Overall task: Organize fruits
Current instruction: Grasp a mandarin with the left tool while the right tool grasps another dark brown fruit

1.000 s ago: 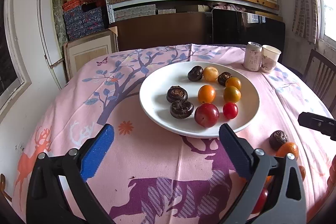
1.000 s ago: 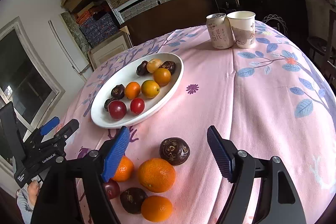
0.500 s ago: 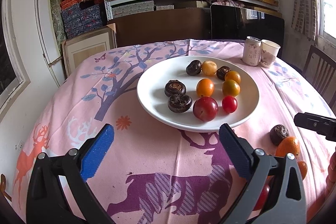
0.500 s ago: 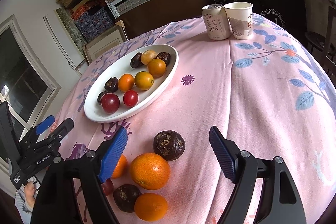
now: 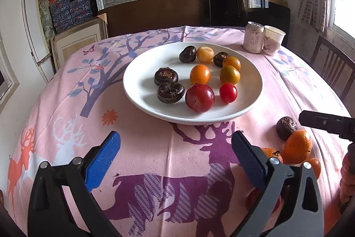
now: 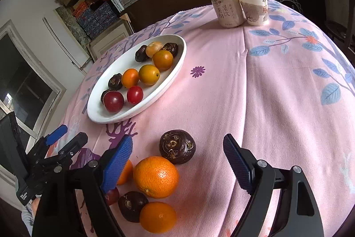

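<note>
**Right gripper poised over loose fruit beside the plate**

The white plate (image 6: pixel 177 68) holds sorted fruit; in the right wrist view its long axis runs from lower left to upper right. Loose on the pink tablecloth (image 6: pixel 266 92) lie a dark water chestnut (image 6: pixel 177 146), stem scar facing the camera, and a large orange (image 6: pixel 156 177) touching it. The right gripper (image 6: pixel 177 157) tilts downward above them, its jaws wide, just been opening, nothing gripped. The left gripper (image 5: pixel 176 154) hangs wide and empty, angled down toward the plate's near rim.
</note>
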Demonstrator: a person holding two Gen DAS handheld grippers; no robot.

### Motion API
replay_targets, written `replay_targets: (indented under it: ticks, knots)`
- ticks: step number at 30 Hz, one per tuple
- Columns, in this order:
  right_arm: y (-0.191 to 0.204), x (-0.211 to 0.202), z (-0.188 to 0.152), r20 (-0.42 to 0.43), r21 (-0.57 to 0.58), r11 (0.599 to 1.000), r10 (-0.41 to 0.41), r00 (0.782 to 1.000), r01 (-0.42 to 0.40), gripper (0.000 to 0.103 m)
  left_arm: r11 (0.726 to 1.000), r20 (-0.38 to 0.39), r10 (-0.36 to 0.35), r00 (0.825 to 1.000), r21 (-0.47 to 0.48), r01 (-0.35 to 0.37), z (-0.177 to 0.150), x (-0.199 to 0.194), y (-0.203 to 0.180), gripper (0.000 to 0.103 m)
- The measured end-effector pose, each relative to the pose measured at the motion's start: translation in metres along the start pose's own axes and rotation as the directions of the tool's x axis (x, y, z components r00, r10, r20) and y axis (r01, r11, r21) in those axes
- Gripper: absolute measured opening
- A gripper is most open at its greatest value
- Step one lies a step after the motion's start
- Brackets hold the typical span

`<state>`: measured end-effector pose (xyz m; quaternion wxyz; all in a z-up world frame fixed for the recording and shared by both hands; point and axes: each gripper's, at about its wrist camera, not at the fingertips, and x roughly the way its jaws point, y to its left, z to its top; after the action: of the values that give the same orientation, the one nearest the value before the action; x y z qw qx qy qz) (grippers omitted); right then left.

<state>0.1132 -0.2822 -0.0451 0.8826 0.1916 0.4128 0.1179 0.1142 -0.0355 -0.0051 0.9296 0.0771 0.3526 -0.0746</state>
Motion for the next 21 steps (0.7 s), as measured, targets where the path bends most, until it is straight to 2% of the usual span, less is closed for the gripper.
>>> replay_targets:
  ticks: [5, 11, 14, 21]
  knots:
    - [-0.007, 0.008, 0.000, -0.054, 0.064, 0.996, 0.065, 0.996, -0.062, 0.084, 1.000, -0.001, -0.002, 1.000, 0.020, 0.002, -0.001, 0.000, -0.005, 0.098]
    - [-0.007, 0.001, -0.001, -0.047, 0.081, 0.992, 0.105, 0.993, -0.101, 0.083, 0.997, -0.011, -0.066, 0.998, 0.040, 0.067, -0.007, -0.007, -0.013, 0.098]
    - [-0.007, -0.001, 0.000, -0.038, 0.084, 0.991, 0.107, 0.994, -0.104, 0.083, 0.994, -0.011, -0.080, 0.997, 0.080, 0.081, -0.011, -0.009, -0.024, 0.098]
    - [-0.016, -0.002, 0.003, -0.032, 0.132, 0.986, 0.106, 0.994, -0.101, 0.083, 0.974, -0.040, -0.158, 0.987, 0.160, 0.162, -0.017, -0.006, -0.051, 0.098]
